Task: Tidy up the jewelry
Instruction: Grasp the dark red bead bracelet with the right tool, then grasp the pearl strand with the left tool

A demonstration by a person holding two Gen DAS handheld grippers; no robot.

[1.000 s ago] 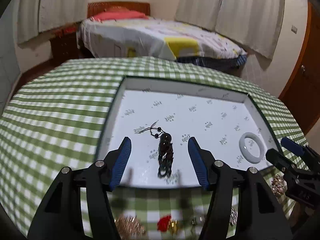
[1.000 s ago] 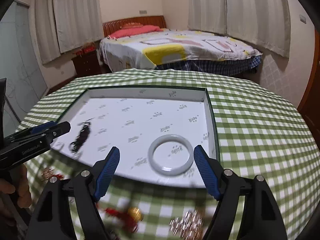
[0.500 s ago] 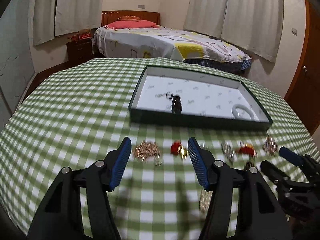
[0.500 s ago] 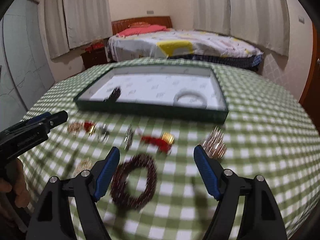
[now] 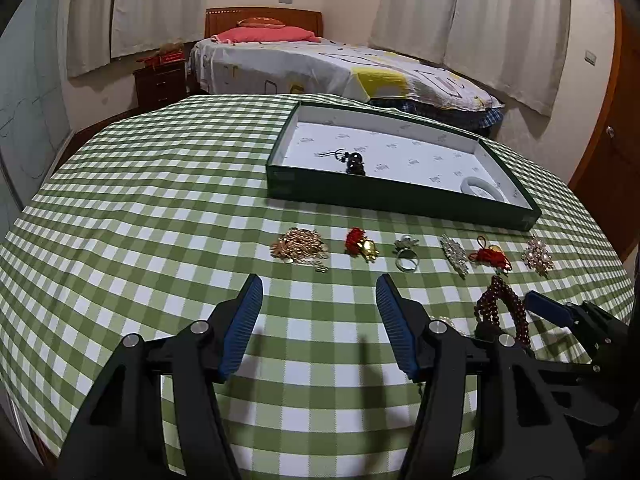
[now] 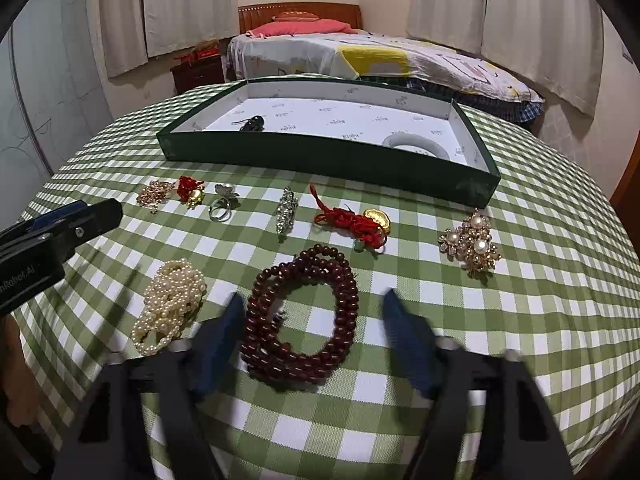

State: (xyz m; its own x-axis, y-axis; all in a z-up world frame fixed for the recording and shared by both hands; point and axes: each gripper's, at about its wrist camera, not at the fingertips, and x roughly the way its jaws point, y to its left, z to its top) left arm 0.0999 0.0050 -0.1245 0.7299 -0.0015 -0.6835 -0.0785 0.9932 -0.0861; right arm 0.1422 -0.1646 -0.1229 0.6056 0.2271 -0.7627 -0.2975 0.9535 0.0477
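Lying spread on the green checked tablecloth [image 6: 532, 240] are eight loose pieces of jewelry, and two more are sitting inside the one green tray [image 6: 328, 152]. The row nearest the tray is showing six: a gold cluster [image 6: 155, 192], a red-and-gold charm [image 6: 190, 190], a silver ring [image 6: 222, 204], a crystal brooch [image 6: 286, 211], a red cord charm [image 6: 352, 222] and a pearl brooch [image 6: 472, 246]. Nearer the cameras two more are lying: a pearl strand [image 6: 172, 304] and a dark red bead bracelet [image 6: 302, 316]. In the tray a black beaded piece [image 6: 252, 123] is resting at the left and a white bangle [image 6: 416, 145] at the right.

The right gripper [image 6: 312, 320] is straddling the bead bracelet, its jaws having just been closing; the blurred fingers are standing either side of the loop, not yet pressing it. The left gripper [image 5: 318, 320] is hovering with jaws apart and nothing between them over bare cloth, short of the gold cluster
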